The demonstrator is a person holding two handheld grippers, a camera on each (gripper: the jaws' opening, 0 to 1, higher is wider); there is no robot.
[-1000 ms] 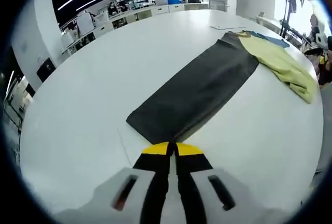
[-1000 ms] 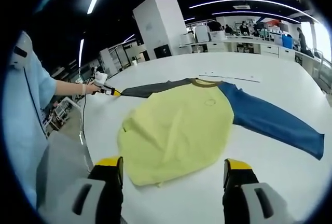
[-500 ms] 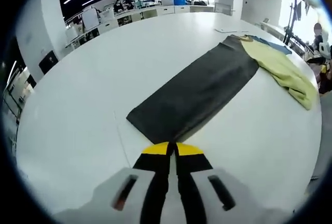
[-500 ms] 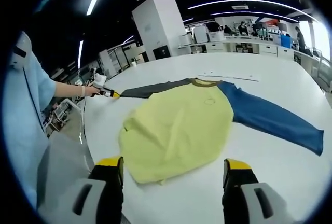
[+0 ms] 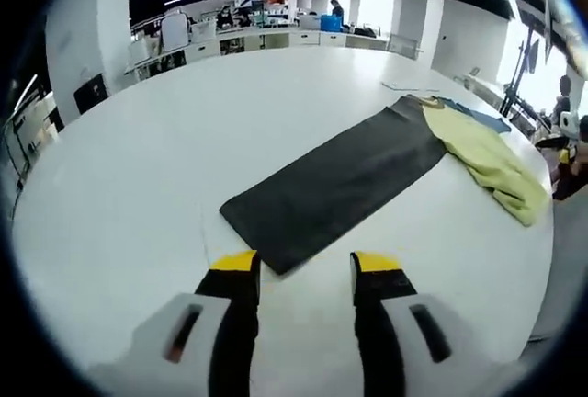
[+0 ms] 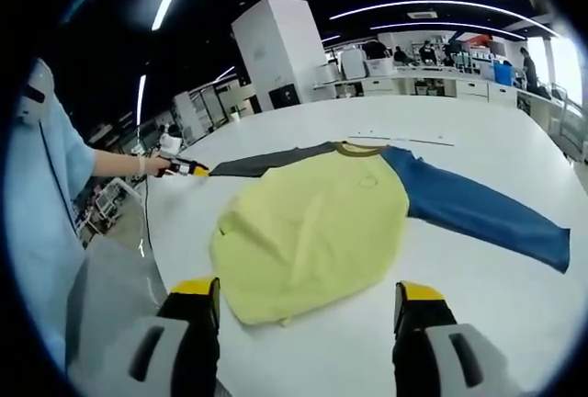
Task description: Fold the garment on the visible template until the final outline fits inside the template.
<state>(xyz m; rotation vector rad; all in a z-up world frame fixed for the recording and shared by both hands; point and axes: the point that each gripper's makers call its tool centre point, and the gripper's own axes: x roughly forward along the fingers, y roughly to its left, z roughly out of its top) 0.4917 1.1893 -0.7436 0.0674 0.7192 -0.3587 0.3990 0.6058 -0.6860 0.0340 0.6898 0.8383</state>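
Left gripper view: left gripper [image 5: 306,270] is spread just short of one dark grey sleeve [image 5: 340,181], laid flat ahead on the table [image 5: 138,167].
Right gripper view: right gripper [image 6: 308,298] is spread; one garment [image 6: 317,227], with two sleeves, is spread just ahead.

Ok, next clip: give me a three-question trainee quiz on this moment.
1. True or false: the left gripper is shut on the grey sleeve.
2. Which colour is the shirt's other sleeve? A) red B) blue C) white
3. Fill in: the shirt's body is ____ in colour.

Key: 1 false, its jaws stand open just short of the cuff. 2 B. 3 yellow.
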